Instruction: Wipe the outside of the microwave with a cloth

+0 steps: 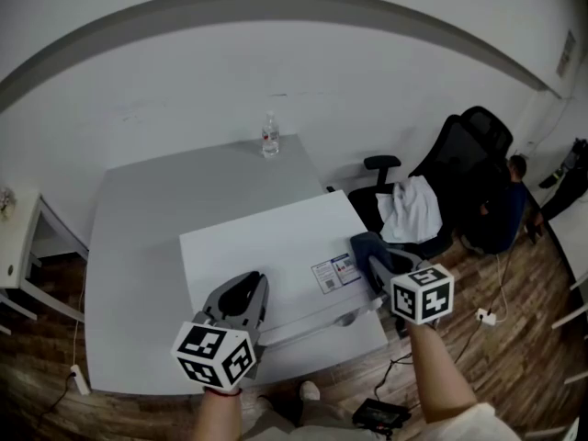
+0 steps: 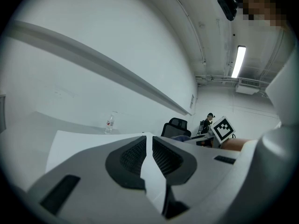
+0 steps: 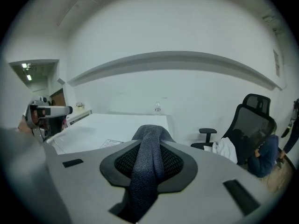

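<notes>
The white microwave (image 1: 276,246) stands on a grey table (image 1: 138,237); I look down on its flat top, which has a printed label (image 1: 335,272) near the right edge. My right gripper (image 1: 375,266) hangs at the microwave's right front corner, shut on a dark grey-blue cloth (image 1: 366,246). In the right gripper view the cloth (image 3: 148,167) runs between the jaws of that gripper (image 3: 150,136) and bulges past the tips, with the microwave top (image 3: 107,125) beyond. My left gripper (image 1: 246,290) rests over the front left of the top, jaws together and empty (image 2: 148,141).
A water bottle (image 1: 269,136) stands at the table's far edge by the wall. Right of the table is a black office chair (image 1: 455,168) with a white garment (image 1: 411,209) on it, and a person (image 1: 510,200) sits beyond. Cables lie on the wooden floor (image 1: 482,315).
</notes>
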Demonstrator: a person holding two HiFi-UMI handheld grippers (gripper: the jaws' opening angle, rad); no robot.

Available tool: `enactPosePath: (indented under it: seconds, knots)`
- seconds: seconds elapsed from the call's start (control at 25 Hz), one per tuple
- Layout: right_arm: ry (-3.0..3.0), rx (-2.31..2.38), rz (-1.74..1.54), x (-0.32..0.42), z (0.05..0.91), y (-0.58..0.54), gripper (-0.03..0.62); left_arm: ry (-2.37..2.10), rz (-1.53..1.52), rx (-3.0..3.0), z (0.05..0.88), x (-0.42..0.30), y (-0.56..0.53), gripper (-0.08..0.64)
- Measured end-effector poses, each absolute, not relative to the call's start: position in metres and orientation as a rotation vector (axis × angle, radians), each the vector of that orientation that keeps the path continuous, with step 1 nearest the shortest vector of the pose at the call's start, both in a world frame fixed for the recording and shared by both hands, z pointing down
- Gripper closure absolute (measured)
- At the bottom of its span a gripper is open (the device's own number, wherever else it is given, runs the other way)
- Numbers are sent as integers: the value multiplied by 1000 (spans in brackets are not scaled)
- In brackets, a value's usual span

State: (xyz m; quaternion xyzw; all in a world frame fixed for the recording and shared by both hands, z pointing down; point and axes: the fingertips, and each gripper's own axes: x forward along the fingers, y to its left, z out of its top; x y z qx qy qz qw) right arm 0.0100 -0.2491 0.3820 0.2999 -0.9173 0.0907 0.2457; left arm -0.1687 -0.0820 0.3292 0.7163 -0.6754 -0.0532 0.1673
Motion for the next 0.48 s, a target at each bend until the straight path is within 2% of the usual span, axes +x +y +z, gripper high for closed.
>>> enactPosePath:
  seconds: [0.48]
  knots:
    - [-2387,867,23,7,403,-257,497,-1909,-144,2062,326,-160,-95,518]
